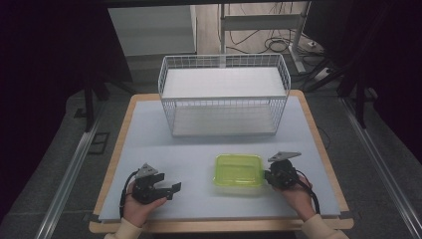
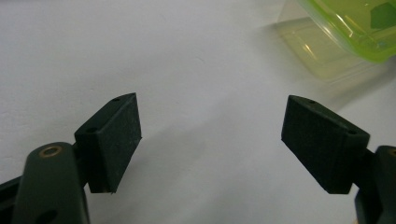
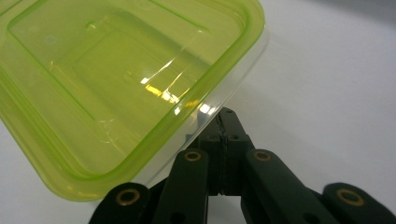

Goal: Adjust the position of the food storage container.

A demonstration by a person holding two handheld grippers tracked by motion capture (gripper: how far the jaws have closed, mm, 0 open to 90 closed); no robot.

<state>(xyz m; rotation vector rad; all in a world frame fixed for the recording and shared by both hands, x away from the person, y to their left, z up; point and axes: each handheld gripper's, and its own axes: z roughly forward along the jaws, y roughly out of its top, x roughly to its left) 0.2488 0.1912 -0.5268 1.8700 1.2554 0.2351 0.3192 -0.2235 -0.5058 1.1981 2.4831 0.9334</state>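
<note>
A lime-green lidded plastic container (image 1: pixel 239 171) lies flat on the pale grey tabletop (image 1: pixel 149 134), toward the near right part of it, in front of a white wire basket (image 1: pixel 224 94) that stands at the far middle of the surface and is well apart from the box. The right claw (image 1: pixel 265 175) sits at the container's right edge, held in the person's right hand (image 1: pixel 297 195); in the right gripper view its two black jaws are pressed flat together with nothing between them, and their tips lie right against the clear rim of the container (image 3: pixel 126 93), just under the overhanging green lid; whether they press on it or merely touch I cannot tell. The translucent lid shows a raised rectangular panel with light glinting on it. The left claw (image 1: pixel 172 189) rests low over the tabletop at the near left, well apart from the container, held in the left hand (image 1: pixel 142 204) and pointing toward the box. In the left gripper view its jaws stand wide apart with only bare tabletop between them, and a corner of the green container (image 2: pixel 355 28) shows at the upper right, beyond the pads (image 2: pixel 116 140).
</note>
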